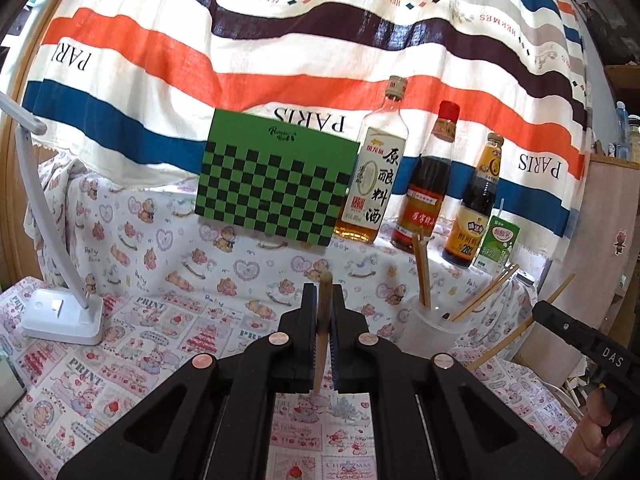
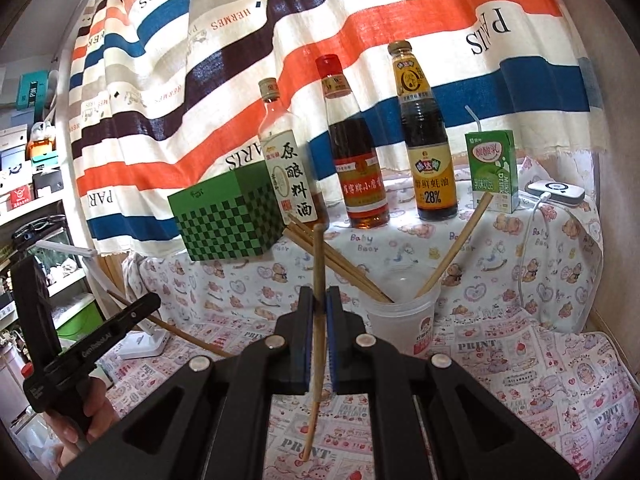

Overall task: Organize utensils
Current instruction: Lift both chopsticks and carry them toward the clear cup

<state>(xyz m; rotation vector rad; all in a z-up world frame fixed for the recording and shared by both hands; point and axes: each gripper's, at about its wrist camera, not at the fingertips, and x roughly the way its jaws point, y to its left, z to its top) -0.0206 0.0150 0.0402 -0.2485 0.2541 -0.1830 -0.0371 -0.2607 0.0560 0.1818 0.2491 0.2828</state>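
Each claw is clamped on one chopstick: your left claw (image 1: 323,312) holds its chopstick (image 1: 322,320) upright, and your right claw (image 2: 319,312) holds its chopstick (image 2: 317,320) the same way. Carry each over the cup (image 2: 404,320), which already holds several, then lower it tip-first clear of the leaning sticks and release gently.

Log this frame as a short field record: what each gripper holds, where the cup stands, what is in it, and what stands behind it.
left gripper: shut on a chopstick, lifted off the cloth
right gripper: shut on a chopstick, lifted off the cloth
cup: clear plastic, upright on the printed tablecloth
in cup: several chopsticks leaning outward
behind cup: three sauce bottles, green milk carton, green checkered box
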